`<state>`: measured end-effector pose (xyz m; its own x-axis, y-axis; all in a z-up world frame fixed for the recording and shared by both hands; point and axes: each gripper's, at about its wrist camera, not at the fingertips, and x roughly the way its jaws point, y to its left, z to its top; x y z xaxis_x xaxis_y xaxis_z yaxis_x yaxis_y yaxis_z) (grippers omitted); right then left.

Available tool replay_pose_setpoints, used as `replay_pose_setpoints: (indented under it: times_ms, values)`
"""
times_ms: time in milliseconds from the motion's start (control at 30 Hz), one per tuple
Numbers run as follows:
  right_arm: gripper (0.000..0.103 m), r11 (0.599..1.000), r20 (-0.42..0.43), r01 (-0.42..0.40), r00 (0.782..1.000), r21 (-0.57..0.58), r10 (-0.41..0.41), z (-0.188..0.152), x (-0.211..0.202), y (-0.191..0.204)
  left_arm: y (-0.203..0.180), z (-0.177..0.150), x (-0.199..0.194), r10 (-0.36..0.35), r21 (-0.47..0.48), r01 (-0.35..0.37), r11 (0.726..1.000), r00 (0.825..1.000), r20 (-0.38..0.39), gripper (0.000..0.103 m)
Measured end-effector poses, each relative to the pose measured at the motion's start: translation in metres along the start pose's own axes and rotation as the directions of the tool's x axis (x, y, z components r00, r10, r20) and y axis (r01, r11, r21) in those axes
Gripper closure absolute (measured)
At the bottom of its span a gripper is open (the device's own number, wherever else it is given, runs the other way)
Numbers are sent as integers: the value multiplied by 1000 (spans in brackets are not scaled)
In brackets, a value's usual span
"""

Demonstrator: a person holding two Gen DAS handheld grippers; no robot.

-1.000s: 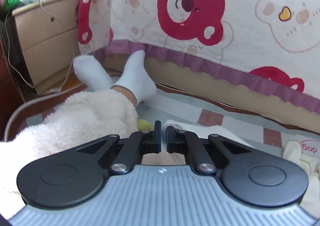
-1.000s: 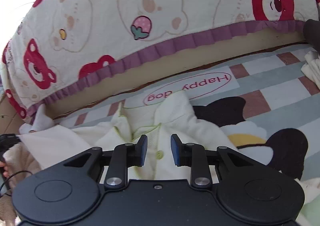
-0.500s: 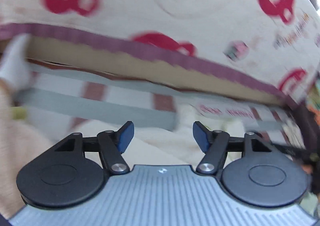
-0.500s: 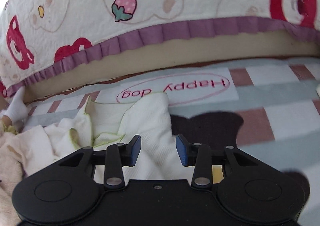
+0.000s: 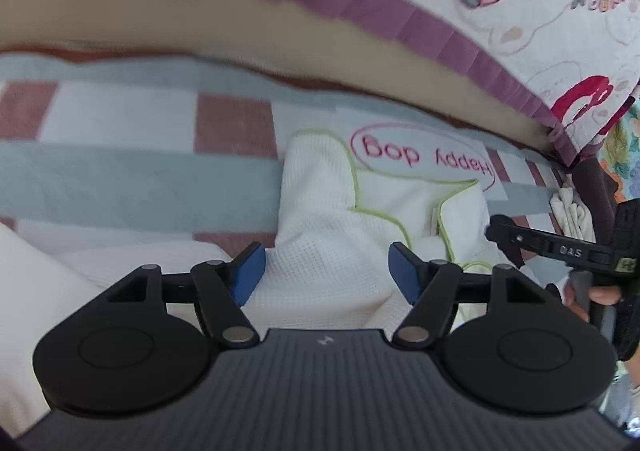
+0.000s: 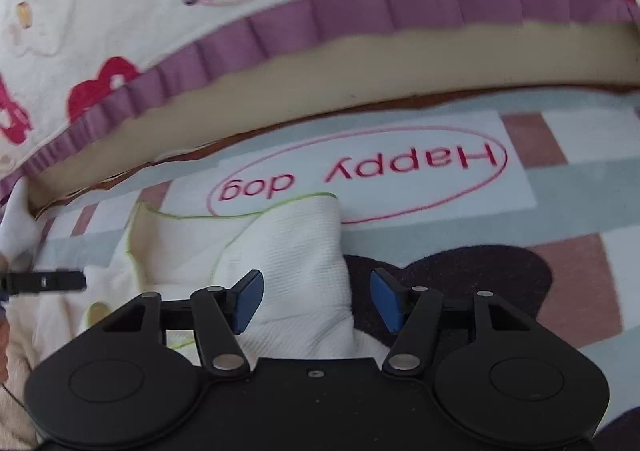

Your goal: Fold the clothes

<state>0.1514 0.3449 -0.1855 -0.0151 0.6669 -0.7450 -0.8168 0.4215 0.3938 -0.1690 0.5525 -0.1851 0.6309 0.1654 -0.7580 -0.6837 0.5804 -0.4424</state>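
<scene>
A white waffle-knit garment with green trim lies crumpled on the patterned mat. My left gripper hovers low over its left part. Its jaws are opening, the cloth lies under and between the blue pads, and neither pad presses on it. In the right wrist view the same garment shows its right edge. My right gripper hangs over that edge, jaws opening, pads apart from the cloth. Each view catches one finger of the other gripper at its edge.
The mat carries a "Happy dog" label. Behind it runs the bed side with a bear quilt and purple frill. A white-socked foot is at the far left. Folded white cloths lie at the right. Fluffy cream fabric bulges near left.
The left gripper swung right, away from the socked feet and fluffy fabric, dipped over the white garment and opened from shut. The right gripper sank closer to the garment and spread wider.
</scene>
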Motion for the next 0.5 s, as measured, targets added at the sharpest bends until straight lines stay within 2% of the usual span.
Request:
replay_pose_setpoints:
  times_ms: [133, 167, 200, 233, 267, 300, 333, 367, 400, 500]
  values:
    - [38, 996, 11, -34, 999, -83, 35, -12, 4, 6, 2, -5, 15, 4, 21, -3, 1000, 999, -45, 26]
    - [51, 991, 20, -31, 999, -130, 34, -16, 1, 12, 2, -7, 17, -2, 15, 2, 1000, 999, -44, 23]
    - [71, 984, 28, -27, 999, -176, 33, -20, -2, 17, 3, -8, 17, -9, 6, 9, 1000, 999, -35, 19]
    - [83, 975, 37, -23, 999, -221, 32, -24, -5, 22, 3, -8, 17, -12, -1, 12, 1000, 1000, -29, 18]
    - [90, 964, 46, -18, 998, -266, 32, -27, -7, 28, 2, -10, 16, -7, 3, 7, 1000, 1000, -20, 24]
    - [91, 956, 67, -9, 997, -294, 30, -29, -13, 33, -2, -11, 13, 12, 32, -12, 999, 1000, -1, 67]
    - [92, 952, 101, 4, 995, -307, 28, -27, -22, 39, -8, -12, 10, 58, 83, -60, 995, 998, 24, 92]
    - [92, 948, 135, 18, 991, -319, 27, -26, -30, 44, -15, -12, 4, 82, 124, -88, 988, 995, 58, 98]
    - [92, 940, 171, 37, 985, -339, 23, -23, -40, 51, -21, -11, -3, 93, 160, -107, 981, 991, 94, 98]
    - [93, 908, 277, 113, 961, -403, 3, -7, -72, 67, -35, 2, -27, 74, 190, -113, 975, 977, 199, 98]
